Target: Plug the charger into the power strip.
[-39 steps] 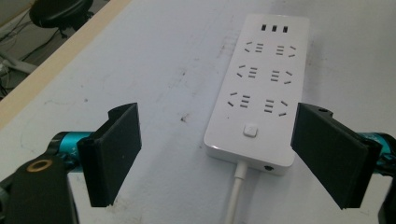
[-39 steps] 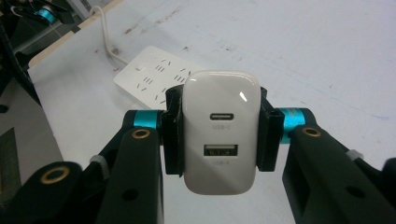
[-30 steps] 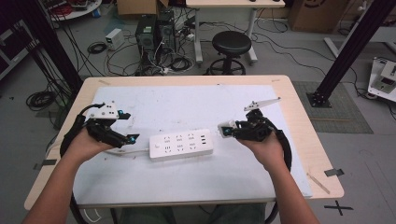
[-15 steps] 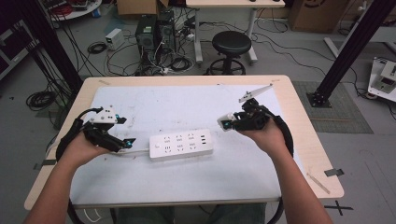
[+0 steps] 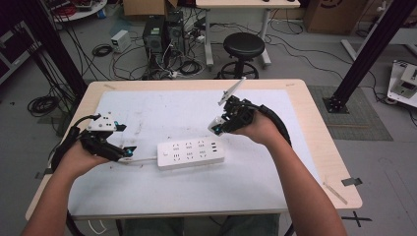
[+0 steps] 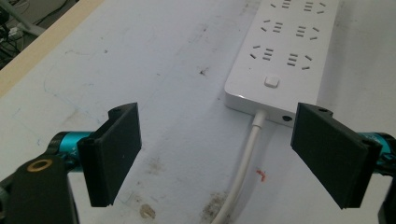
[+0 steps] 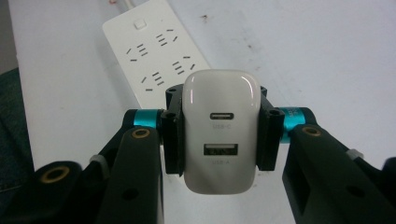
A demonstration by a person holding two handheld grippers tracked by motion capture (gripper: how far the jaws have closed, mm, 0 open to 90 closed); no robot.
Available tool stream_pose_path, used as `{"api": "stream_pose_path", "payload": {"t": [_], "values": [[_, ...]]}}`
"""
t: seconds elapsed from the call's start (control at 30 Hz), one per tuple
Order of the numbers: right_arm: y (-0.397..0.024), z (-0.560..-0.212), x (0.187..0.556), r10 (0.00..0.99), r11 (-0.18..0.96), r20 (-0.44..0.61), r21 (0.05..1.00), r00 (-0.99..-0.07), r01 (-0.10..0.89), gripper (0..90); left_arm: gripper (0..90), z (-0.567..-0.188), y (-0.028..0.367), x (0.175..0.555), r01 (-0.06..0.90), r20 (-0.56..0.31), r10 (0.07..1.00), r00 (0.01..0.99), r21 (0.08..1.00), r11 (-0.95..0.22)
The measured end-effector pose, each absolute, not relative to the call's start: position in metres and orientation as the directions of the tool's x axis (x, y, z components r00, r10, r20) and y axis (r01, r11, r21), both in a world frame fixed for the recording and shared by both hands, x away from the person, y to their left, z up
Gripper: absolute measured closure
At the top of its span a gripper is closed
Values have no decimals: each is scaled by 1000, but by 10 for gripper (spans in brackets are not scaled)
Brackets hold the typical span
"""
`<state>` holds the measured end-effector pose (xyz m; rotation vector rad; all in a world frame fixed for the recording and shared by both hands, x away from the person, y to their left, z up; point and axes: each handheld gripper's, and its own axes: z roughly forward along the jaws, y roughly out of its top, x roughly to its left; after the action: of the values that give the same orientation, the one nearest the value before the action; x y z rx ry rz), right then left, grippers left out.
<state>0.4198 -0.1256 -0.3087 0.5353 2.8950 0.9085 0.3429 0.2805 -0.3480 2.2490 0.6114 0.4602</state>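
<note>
On the scuffed white mat over the wooden table (image 5: 314, 128), right gripper (image 5: 222, 125) clamps the white USB charger (image 7: 221, 130) above and just behind the power strip (image 5: 191, 154), which runs left-right; left gripper (image 5: 129, 150) gapes empty at its cord end.

The left gripper (image 5: 129, 150) rested low with jaws spread wide; the right gripper (image 5: 215, 129) hung raised, jaws clamped.

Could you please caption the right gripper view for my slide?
Right gripper clamps a white USB charger above the white power strip.
</note>
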Motion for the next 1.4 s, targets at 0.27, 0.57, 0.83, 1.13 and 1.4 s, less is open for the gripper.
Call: {"api": "stream_pose_path", "payload": {"t": [0.27,0.57,0.83,1.13,1.4], "values": [[-82,-324,437,170,884,8,440,-985,156,633,162,-352,283,340,285,134,547,826,738,-612],[-61,-335,439,81,926,15,368,-997,81,633,162,-349,283,345,286,150,533,833,707,-646],[-48,-344,442,27,956,1,291,-1000,27,633,162,-351,285,344,286,153,532,833,705,-650],[-43,-354,444,-7,969,-17,248,-1000,-11,633,162,-351,285,343,284,153,533,832,708,-646],[-37,-358,440,-139,964,-76,217,-987,-153,635,162,-353,280,344,281,152,527,836,706,-650]]}}
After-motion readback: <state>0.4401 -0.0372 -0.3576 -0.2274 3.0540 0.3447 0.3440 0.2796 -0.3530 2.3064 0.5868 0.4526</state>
